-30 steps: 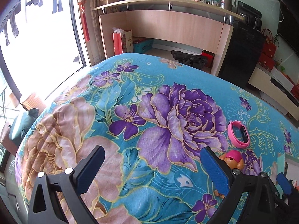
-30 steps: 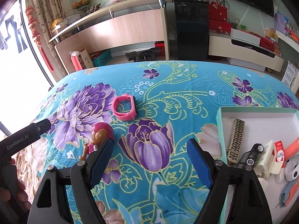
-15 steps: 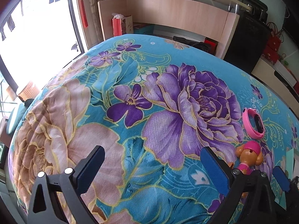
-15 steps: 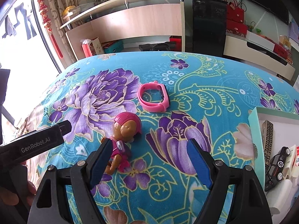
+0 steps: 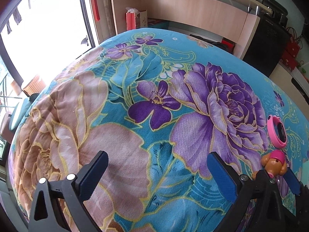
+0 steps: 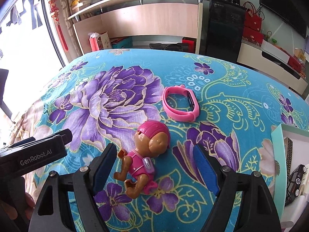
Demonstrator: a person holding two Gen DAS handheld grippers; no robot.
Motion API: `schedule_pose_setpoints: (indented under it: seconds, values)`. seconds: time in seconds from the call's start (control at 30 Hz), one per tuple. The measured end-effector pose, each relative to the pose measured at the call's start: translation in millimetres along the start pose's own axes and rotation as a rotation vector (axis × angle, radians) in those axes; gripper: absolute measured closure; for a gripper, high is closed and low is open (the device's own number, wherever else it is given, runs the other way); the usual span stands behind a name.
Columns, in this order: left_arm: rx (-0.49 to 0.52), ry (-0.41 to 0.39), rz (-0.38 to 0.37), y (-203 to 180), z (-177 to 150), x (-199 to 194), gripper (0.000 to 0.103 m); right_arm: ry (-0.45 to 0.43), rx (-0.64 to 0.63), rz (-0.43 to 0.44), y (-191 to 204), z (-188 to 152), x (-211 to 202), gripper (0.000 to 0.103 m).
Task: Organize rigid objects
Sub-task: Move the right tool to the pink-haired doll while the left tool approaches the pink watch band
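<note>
A brown toy dog figure in pink clothes and a pink cap lies on its side on the floral blanket. My right gripper is open and the toy lies between its two blue fingers, not touching them. A pink wristband lies just beyond the toy. In the left wrist view the toy and the wristband show at the far right. My left gripper is open and empty over the blanket, to the left of the toy.
A pale green box at the right edge holds a toy car and other small items. The left gripper's body shows at the left of the right wrist view. A wooden counter and black cabinet stand beyond the bed.
My right gripper has moved left and forward until the toy dog lies between its open fingers. My left gripper has edged forward over the blanket. Both stay open.
</note>
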State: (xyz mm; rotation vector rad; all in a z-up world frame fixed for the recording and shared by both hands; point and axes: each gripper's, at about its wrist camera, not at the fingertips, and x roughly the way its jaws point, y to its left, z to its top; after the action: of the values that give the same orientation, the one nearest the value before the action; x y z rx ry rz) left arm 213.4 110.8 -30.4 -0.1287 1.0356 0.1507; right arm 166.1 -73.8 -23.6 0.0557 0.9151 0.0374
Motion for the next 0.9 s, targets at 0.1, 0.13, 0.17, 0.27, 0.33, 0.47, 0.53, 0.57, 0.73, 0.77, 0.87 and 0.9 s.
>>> schedule_pose_setpoints:
  seconds: [0.1, 0.13, 0.17, 0.27, 0.33, 0.47, 0.53, 0.57, 0.73, 0.77, 0.87, 0.9]
  values:
    - [0.001, -0.001, -0.003, -1.4, 1.1, 0.4, 0.0, 0.014, -0.01, -0.011, 2.1, -0.5, 8.0, 0.021]
    - [0.001, -0.001, -0.006, -2.3, 1.7, 0.6, 0.0, 0.016, -0.01, -0.013, 1.5, -1.0, 9.8, 0.021]
    - [0.002, -0.001, -0.008, -3.2, 2.0, 0.9, 0.0, 0.016, -0.004, -0.013, -0.2, -1.3, 10.3, 0.021]
    - [0.012, -0.001, -0.016, -8.0, 2.7, 2.1, 0.0, 0.003, 0.019, -0.041, -9.2, -0.4, 8.4, 0.021]
    - [0.018, -0.007, -0.027, -11.8, 3.0, 1.1, 0.0, 0.0, 0.04, -0.061, -18.1, 0.0, 7.1, 0.021]
    - [0.039, -0.028, -0.066, -23.1, 4.6, -2.6, 0.0, 0.0, 0.102, -0.075, -38.9, -0.3, 6.4, 0.021]
    - [0.057, -0.044, -0.082, -31.3, 5.7, -4.4, 0.0, -0.003, 0.122, -0.084, -47.9, -0.4, 4.9, 0.021]
    - [0.067, -0.052, -0.092, -36.1, 6.2, -5.0, 0.0, -0.005, 0.132, -0.089, -52.4, -0.4, 4.1, 0.021]
    - [0.11, -0.081, -0.129, -61.0, 7.7, -5.8, 0.0, -0.005, 0.165, -0.112, -70.0, -1.4, 0.8, 0.022]
    - [0.113, -0.091, -0.14, -65.4, 8.9, -5.7, 0.0, -0.003, 0.169, -0.114, -72.4, -1.7, 0.6, 0.022]
    - [0.12, -0.107, -0.185, -78.2, 11.7, -6.1, 0.0, 0.005, 0.172, -0.121, -77.5, -3.0, -0.3, 0.022]
    - [0.123, -0.112, -0.199, -82.5, 12.4, -6.4, 0.0, 0.008, 0.171, -0.12, -78.5, -3.6, -0.4, 0.022]
